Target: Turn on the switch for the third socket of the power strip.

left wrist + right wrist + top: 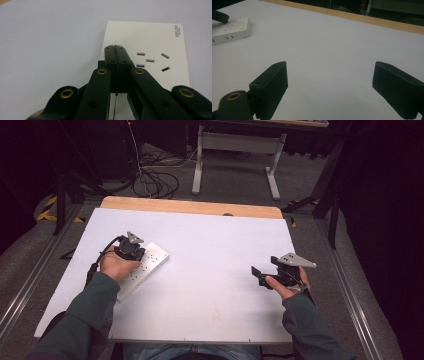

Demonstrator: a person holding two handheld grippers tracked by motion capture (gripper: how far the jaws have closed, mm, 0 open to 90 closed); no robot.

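A white power strip (pixel 150 262) lies at an angle on the left of the white tabletop (pixel 215 245). My left gripper (pixel 131 251) hovers right over it. In the left gripper view its jaws are pressed together, the left gripper (pixel 115 47) tips above the power strip (pixel 150 37) just left of a group of socket slots (pixel 151 60). Nothing shows between them. My right gripper (pixel 260 275) is held over bare table on the right, far from the strip. The right gripper (pixel 330 68) stands wide open and empty, with the power strip (pixel 232 31) far off at upper left.
A wooden strip (pixel 190 206) runs along the table's far edge. Beyond it, on the floor, are a desk frame with white legs (pixel 235 160) and a tangle of cables (pixel 155 180). Metal rails (pixel 350 285) flank the table.
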